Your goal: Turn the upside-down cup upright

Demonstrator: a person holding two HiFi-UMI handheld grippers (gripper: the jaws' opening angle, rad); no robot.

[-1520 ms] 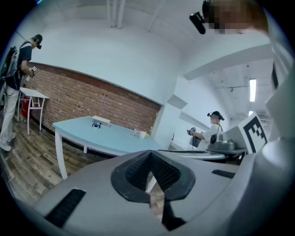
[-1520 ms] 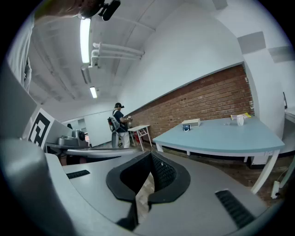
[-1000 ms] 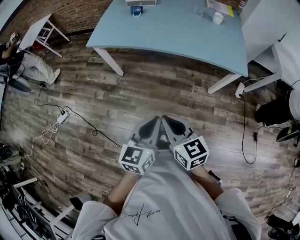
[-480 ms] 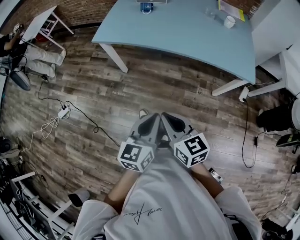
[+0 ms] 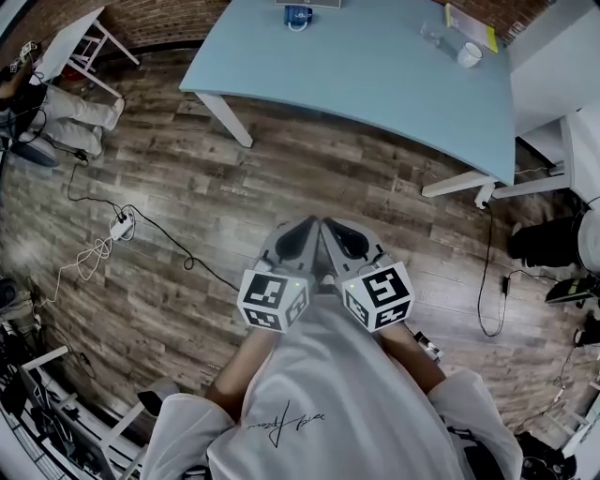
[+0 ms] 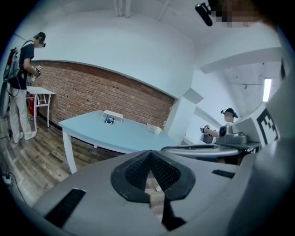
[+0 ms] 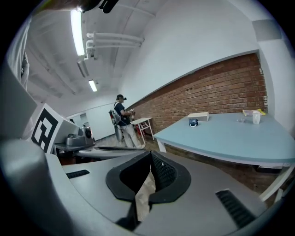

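Clearly held well apart from the blue table [image 5: 356,75]: left gripper [image 5: 309,230] and right gripper [image 5: 333,230] side by side in front of the white shirt [image 5: 328,394], tips almost meeting, above the wooden floor [image 5: 187,169].

Read off the left gripper view jaws pressed together at the tips, nothing between them, only floor showing through the slit lower down. Read the same off the right gripper view: jaws closed, nothing pinched.

Spotted the white cup [image 5: 468,54] near the table's far right corner, just beside a yellow flat item [image 5: 471,26] and near something of clear glass [image 5: 431,36]. Could not tell from overhead whether upright or overturned; too small. Caught it side-on in the right gripper view at the table's right end, but small there too. Could not pick it out for certain in the left gripper view.

Got only from the head view the cables and power strip [image 5: 120,225] on the floor. Got only from the gripper views the brick wall [image 6: 92,92] behind the table, a small blue object [image 6: 109,120] in front of a white box [image 6: 113,115], and a person [image 6: 20,87] standing by a white side table [image 6: 39,92]. Saw a second person [image 6: 226,124] in the left gripper view alone.
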